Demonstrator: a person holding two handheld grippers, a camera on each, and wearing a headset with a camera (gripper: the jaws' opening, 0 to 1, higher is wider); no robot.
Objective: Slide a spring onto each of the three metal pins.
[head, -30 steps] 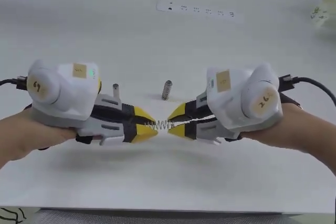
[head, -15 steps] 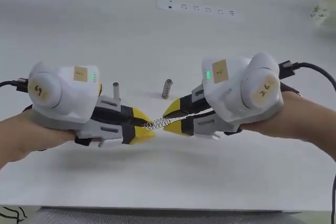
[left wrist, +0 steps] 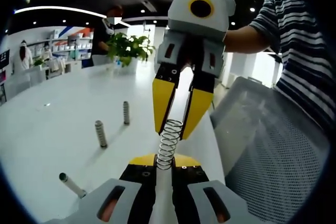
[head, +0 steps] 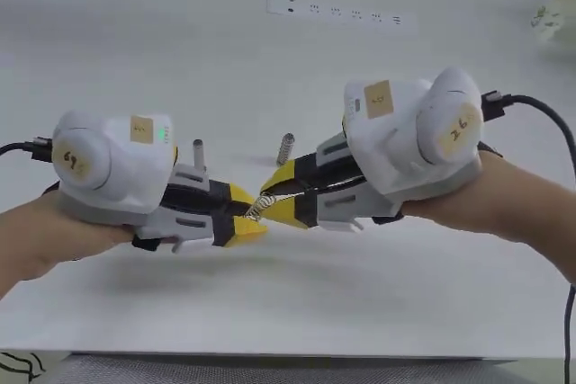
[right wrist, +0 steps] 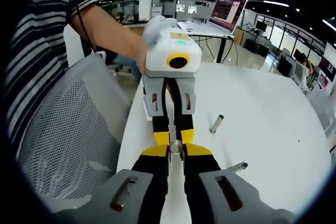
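A short coil spring (head: pixel 257 208) spans the tips of my two grippers just above the white table (head: pixel 297 303). My left gripper (head: pixel 255 219) is shut on one end, and my right gripper (head: pixel 267 201), tilted down from the right, pinches the other end. In the left gripper view the spring (left wrist: pixel 168 145) rises from my left gripper (left wrist: pixel 161 162) to the right gripper (left wrist: pixel 174 131). The right gripper view has the spring (right wrist: pixel 176 147) end-on in my right gripper (right wrist: pixel 176 153). Behind stand a bare pin (head: pixel 199 154) and a pin wearing a spring (head: pixel 285 149).
A white power strip (head: pixel 337 15) lies at the back of the table and a crumpled pale object (head: pixel 553 20) at the far right. A black cable (head: pixel 540 128) trails from the right gripper. A mesh chair (left wrist: pixel 262 145) stands by the table's near edge.
The right gripper has moved left and a little up, tilting downward. The gap between the two grippers has closed and the spring between them is shorter and slanted.
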